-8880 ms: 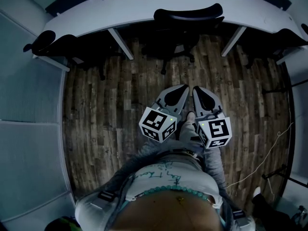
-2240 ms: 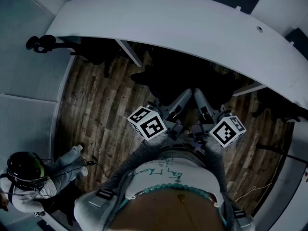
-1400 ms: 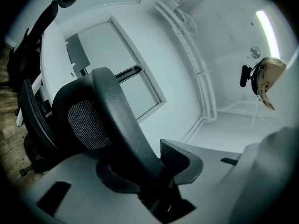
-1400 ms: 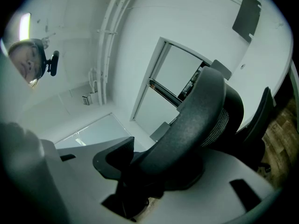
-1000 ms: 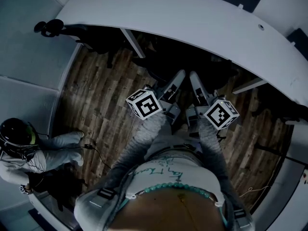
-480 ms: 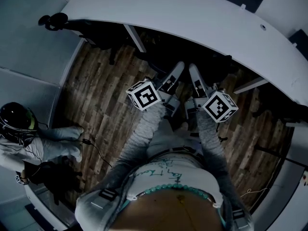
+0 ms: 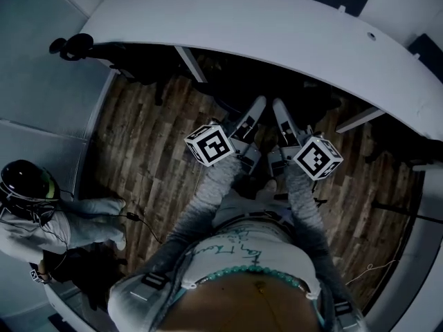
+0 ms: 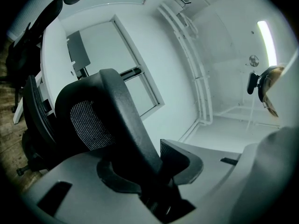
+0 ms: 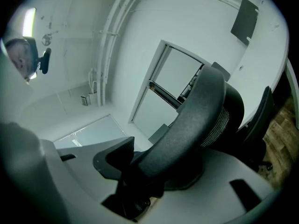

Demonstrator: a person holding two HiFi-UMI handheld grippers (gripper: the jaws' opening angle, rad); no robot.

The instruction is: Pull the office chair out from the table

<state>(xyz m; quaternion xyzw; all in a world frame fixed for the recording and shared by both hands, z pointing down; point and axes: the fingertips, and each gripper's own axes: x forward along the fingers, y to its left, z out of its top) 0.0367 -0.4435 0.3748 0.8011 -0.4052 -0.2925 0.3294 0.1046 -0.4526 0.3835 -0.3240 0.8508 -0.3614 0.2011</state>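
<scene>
At table point(image 7: 277, 26), office chair point(image 8: 124, 120) now clamped

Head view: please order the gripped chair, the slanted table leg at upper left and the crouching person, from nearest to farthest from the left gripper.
1. Chair: clamped in the jaws of the left gripper, right at its tips.
2. Table leg: up and to the left of the gripper.
3. Person: far off at the lower left edge.

Grey sleeves point(image 7: 211, 185); left gripper point(image 7: 256, 106), right gripper point(image 7: 279, 109): pale grey, black pads point(image 8: 182, 160), 1 black-white marker cube point(image 7: 209, 144) each.
</scene>
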